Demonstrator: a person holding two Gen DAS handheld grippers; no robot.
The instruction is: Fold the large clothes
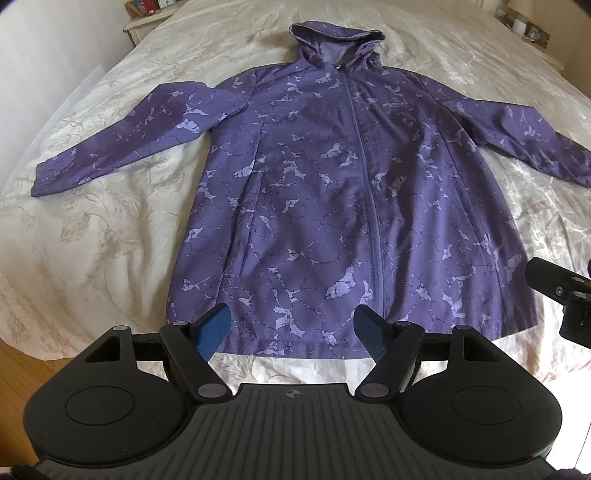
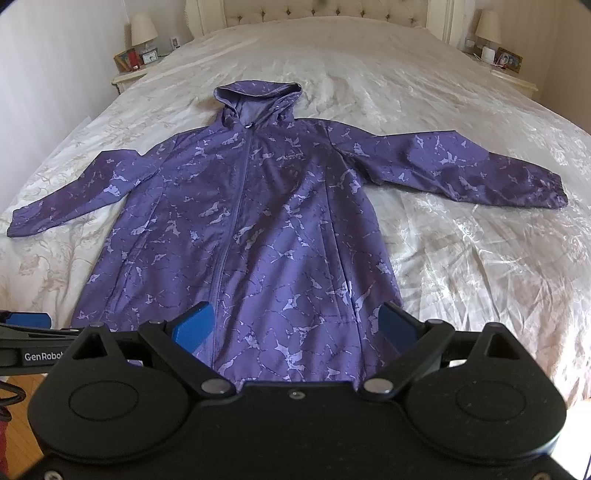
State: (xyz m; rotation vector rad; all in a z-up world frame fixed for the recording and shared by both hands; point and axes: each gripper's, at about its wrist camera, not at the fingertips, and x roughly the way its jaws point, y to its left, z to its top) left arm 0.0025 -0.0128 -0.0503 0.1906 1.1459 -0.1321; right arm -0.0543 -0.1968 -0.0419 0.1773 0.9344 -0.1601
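A long purple hooded jacket (image 1: 325, 177) with a pale marbled print lies flat, front up and zipped, on the bed, hood at the far end and both sleeves spread out. It also shows in the right wrist view (image 2: 258, 229). My left gripper (image 1: 291, 328) is open and empty, above the jacket's near hem left of the zip. My right gripper (image 2: 295, 328) is open and empty, above the hem on the right half. The right gripper's body shows at the right edge of the left wrist view (image 1: 561, 295).
The jacket lies on a cream floral bedspread (image 2: 461, 258) over a wide bed with a tufted headboard (image 2: 325, 11). Nightstands with lamps stand at both sides (image 2: 136, 70) (image 2: 509, 74). Wooden floor (image 1: 22, 362) shows at the bed's near left corner.
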